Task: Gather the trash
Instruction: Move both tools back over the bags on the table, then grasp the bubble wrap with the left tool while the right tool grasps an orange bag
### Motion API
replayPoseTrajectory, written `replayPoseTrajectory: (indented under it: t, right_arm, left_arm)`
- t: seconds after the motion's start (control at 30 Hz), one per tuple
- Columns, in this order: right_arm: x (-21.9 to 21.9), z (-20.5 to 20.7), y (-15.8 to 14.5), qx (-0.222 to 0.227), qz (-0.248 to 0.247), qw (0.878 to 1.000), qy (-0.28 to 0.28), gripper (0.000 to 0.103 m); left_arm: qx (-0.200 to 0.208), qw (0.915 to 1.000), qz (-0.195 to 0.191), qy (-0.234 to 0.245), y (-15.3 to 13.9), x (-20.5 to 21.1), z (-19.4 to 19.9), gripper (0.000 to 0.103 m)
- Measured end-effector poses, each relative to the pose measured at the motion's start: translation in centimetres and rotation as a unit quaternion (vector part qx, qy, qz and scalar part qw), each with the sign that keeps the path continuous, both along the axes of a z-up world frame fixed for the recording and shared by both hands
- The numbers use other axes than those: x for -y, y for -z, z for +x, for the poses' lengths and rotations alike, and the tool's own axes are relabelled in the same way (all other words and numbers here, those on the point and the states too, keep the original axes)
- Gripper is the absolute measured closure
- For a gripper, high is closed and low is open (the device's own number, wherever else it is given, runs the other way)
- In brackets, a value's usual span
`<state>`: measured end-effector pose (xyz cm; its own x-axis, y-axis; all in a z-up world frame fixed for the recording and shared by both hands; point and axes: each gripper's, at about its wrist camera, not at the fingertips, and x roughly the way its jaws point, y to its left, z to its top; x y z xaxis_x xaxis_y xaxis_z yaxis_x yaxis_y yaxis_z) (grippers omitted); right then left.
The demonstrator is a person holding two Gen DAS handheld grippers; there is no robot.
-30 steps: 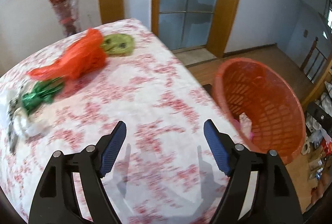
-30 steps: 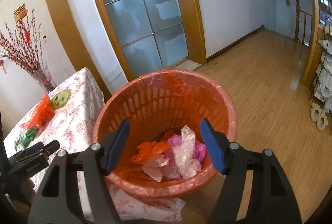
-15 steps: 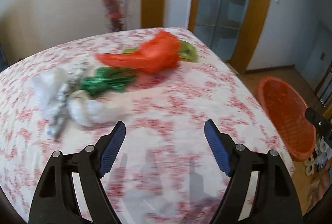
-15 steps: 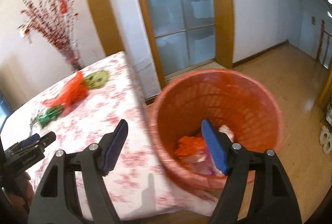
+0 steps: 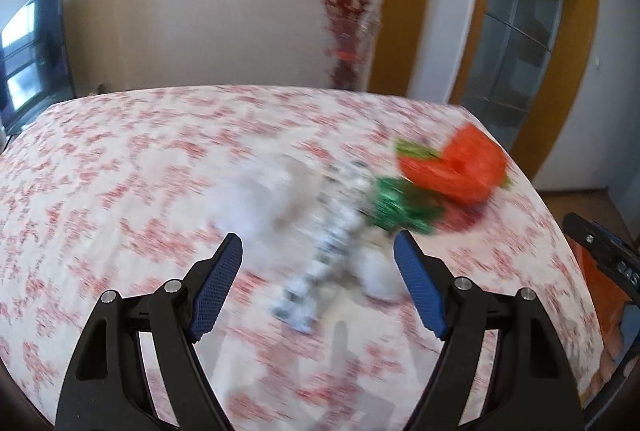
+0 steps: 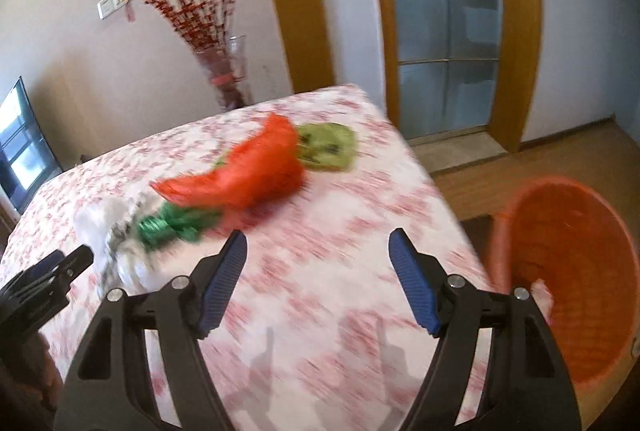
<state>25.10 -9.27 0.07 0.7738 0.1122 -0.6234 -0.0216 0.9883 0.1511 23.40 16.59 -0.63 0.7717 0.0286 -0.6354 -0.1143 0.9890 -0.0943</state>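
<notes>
Trash lies on the flowered tablecloth (image 5: 120,191): a white crumpled wrapper (image 5: 260,207), a silver-patterned strip (image 5: 332,251), a green foil wrapper (image 5: 400,207) and an orange plastic bag (image 5: 460,167). My left gripper (image 5: 318,287) is open and empty, just short of the silver strip. In the right wrist view I see the orange bag (image 6: 248,167), a yellow-green wrapper (image 6: 328,147), the green foil (image 6: 172,227) and the white wrapper (image 6: 100,219). My right gripper (image 6: 316,279) is open and empty over the table. The orange basket (image 6: 568,263) stands at the right.
A glass vase with red branches (image 6: 228,75) stands at the table's far edge. A glass door with a wooden frame (image 6: 444,31) is behind. A dark screen (image 5: 32,51) is at far left. The left gripper shows at the right view's left edge (image 6: 44,283).
Both grippers swung left, away from the basket and toward the trash on the table. The left one now faces the white and silver wrappers. Both stayed open and empty.
</notes>
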Motion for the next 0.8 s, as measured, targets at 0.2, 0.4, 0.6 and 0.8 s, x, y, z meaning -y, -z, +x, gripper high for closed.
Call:
replayPoseTrajectory:
  t: [0.2,0.4,0.6,0.8]
  right_arm:
    - [-4.1,7.1,-0.1,-0.014,0.0,1.0,0.019,0.025]
    - [-4.8,11.8,2.7,-0.077,0.011,0.996,0.041,0.026]
    - [-4.4,9.8,4.5,-0.088,0.016,0.996,-0.001,0.073]
    - [-2.0,6.8,2.8,-0.054,0.026,0.998,0.01,0.077]
  left_arm:
    - [0.013,0.9991,-0.007,-0.04,-0.4,-4.3,1.5,0.021]
    - [0.002,0.9987,-0.019,-0.048,0.5,-6.0,3.4,0.021]
    - [-0.011,0.9991,-0.017,-0.037,1.6,-5.9,4.7,0.02]
    - [-0.03,0.9987,-0.023,-0.034,2.7,-6.0,5.7,0.02]
